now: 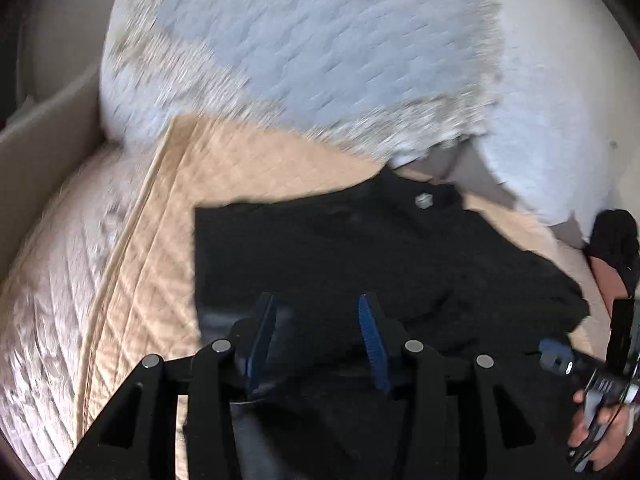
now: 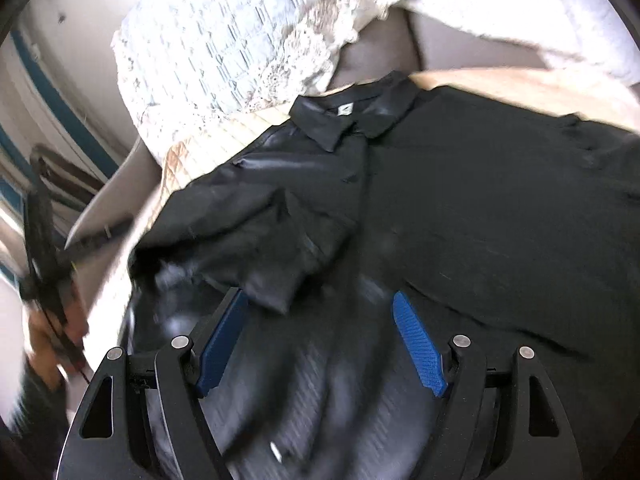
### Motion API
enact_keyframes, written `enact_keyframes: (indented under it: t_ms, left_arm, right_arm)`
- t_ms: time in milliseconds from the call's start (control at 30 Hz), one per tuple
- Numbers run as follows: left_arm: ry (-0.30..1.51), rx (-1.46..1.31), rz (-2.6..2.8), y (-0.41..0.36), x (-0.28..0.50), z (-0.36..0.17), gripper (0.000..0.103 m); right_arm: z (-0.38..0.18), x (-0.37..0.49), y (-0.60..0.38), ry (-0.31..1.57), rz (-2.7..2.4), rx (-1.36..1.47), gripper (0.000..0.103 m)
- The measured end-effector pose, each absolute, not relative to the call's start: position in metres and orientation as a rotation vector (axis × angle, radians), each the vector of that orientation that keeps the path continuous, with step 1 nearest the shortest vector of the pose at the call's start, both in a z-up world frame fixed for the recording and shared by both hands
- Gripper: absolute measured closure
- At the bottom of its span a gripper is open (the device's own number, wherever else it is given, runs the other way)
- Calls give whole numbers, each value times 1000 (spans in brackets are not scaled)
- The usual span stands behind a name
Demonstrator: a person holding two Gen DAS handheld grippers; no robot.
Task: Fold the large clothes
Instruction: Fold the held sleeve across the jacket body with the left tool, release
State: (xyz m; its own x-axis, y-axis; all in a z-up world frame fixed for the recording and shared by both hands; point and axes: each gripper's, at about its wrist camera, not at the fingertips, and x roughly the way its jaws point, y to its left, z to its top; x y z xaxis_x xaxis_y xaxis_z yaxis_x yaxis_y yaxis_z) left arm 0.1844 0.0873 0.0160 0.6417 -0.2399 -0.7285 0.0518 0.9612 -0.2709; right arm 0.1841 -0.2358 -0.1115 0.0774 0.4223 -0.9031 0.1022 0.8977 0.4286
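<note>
A large black collared shirt (image 1: 360, 248) lies spread on a tan quilted bedspread (image 1: 168, 240). In the right wrist view the shirt (image 2: 480, 200) shows its collar (image 2: 348, 120) with a small white label, and one short sleeve (image 2: 256, 248) folded in over the body. My left gripper (image 1: 316, 304) is open, its blue pads just above the shirt's lower part, holding nothing. My right gripper (image 2: 320, 300) is open above the shirt near the folded sleeve, empty. The right gripper and the hand holding it also show at the right edge of the left wrist view (image 1: 592, 376).
A fluffy pale blue and white blanket or pillow (image 1: 320, 60) is heaped behind the shirt, also in the right wrist view (image 2: 224, 40). A pinkish quilted cover (image 1: 48, 300) lies left. A beige bed frame edge (image 1: 44, 148) runs along the far left.
</note>
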Motion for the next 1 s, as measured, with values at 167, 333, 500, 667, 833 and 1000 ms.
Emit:
enact_keyframes:
  t_ms: [167, 333, 500, 667, 833, 1000]
  left_arm:
    - [927, -284, -144, 94, 186, -25, 59]
    - [915, -269, -129, 91, 193, -33, 59]
    - [937, -291, -118, 97, 208, -36, 59]
    - [889, -297, -115, 107, 186, -20, 55]
    - [966, -218, -54, 100, 188, -36, 54]
    - [882, -197, -81, 76, 145, 7, 53]
  right_arm:
    - [-170, 213, -204, 1625, 240, 370, 67]
    - [-154, 250, -200, 1520, 227, 278, 95]
    - [-175, 257, -211, 1598, 202, 256, 95]
    - [-155, 229, -227, 1505, 204, 320, 83]
    - [-162, 214, -212, 1585, 269, 239, 81]
    - [-104, 185, -242, 1476, 270, 260, 57]
